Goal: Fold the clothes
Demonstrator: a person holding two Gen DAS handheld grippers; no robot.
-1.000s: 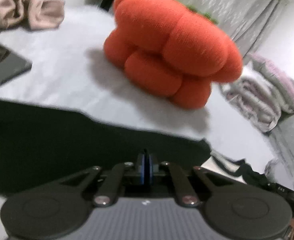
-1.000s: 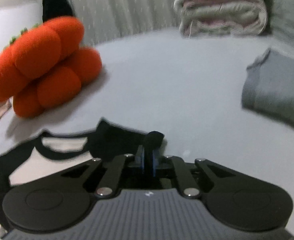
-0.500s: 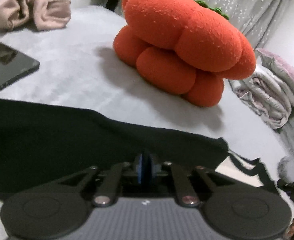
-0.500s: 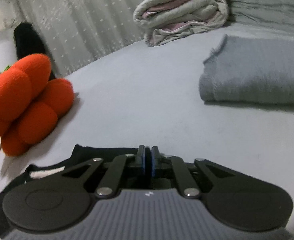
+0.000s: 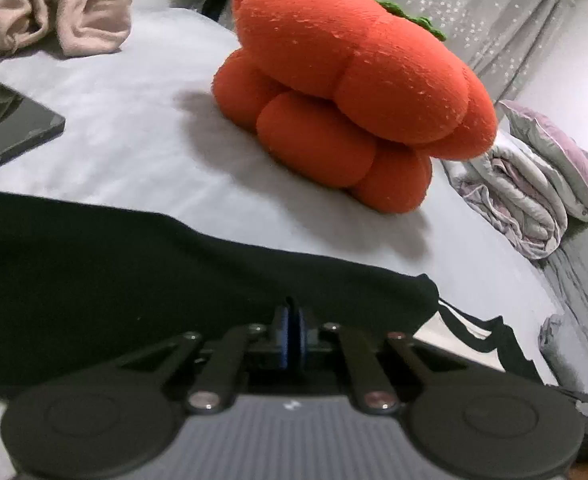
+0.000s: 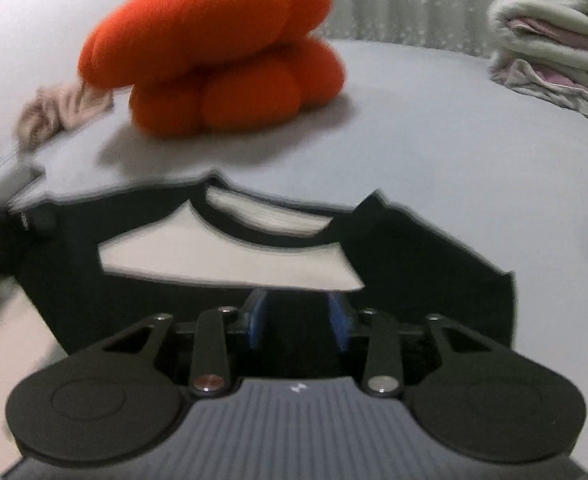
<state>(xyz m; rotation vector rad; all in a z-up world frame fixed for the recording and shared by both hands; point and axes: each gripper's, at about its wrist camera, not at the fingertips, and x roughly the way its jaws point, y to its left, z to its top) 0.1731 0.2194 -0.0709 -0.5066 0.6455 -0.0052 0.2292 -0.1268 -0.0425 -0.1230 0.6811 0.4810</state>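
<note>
Since a second ago my right gripper [image 6: 298,320] swung over the shirt [image 6: 414,256], jaws apart but closing, collar straight ahead; left gripper [image 5: 290,330] pinches its hem

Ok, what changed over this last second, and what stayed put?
The right tool swung left toward the orange plush and now sits over the shirt below its collar. It let go of the black fabric; its pads stand apart, now closing, with nothing pinched. The left tool stayed shut on the shirt's edge and hardly moved. The plush and the tablet stayed where they were.
</note>
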